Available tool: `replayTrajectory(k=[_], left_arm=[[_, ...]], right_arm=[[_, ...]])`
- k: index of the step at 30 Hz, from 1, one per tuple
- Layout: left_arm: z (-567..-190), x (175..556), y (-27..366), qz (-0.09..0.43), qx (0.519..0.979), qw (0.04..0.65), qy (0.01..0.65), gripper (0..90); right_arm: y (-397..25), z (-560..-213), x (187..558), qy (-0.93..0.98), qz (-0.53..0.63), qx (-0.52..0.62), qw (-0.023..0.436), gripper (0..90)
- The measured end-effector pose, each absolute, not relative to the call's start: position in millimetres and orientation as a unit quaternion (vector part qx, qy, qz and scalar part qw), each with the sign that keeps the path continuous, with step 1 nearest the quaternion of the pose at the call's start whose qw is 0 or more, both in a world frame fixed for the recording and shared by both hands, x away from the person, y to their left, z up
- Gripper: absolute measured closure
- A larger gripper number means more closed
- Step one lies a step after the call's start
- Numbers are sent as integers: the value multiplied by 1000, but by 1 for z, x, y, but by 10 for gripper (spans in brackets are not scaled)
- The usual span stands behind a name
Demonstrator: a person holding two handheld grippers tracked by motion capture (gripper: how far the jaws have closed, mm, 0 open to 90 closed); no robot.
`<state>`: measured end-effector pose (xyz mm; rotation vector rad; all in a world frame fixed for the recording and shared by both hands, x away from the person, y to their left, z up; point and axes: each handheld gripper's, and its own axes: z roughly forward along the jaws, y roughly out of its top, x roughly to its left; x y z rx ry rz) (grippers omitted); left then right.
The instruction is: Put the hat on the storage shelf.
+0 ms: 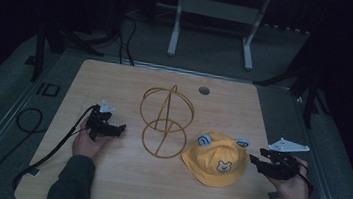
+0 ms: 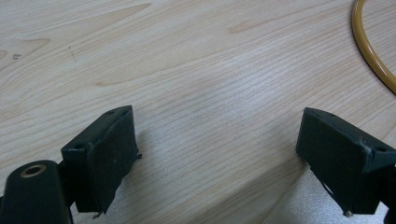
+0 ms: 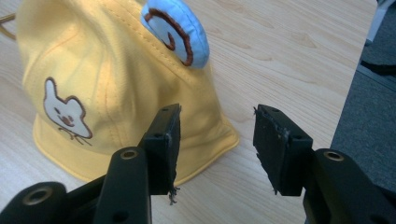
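left claw: wide open, empty, left of the stand
right claw: open, empty, at the hat brim
hat: just right of stand

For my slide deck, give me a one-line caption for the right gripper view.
Right gripper, fingers open, poised beside the brim of a yellow bear hat on the wooden table.

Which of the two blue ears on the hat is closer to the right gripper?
The blue ear on the yellow hat toward the right gripper; the other ear faces the wire stand.
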<state>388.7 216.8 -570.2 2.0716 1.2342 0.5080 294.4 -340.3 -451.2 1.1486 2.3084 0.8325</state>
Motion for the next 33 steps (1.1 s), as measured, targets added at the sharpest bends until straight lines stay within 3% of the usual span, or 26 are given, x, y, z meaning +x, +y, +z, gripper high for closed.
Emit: replayTrajectory(k=[33], left_arm=[[-570, 389, 217, 194, 793, 332, 473, 121]], right_arm=[[-322, -414, 301, 882, 285, 330, 177, 418]])
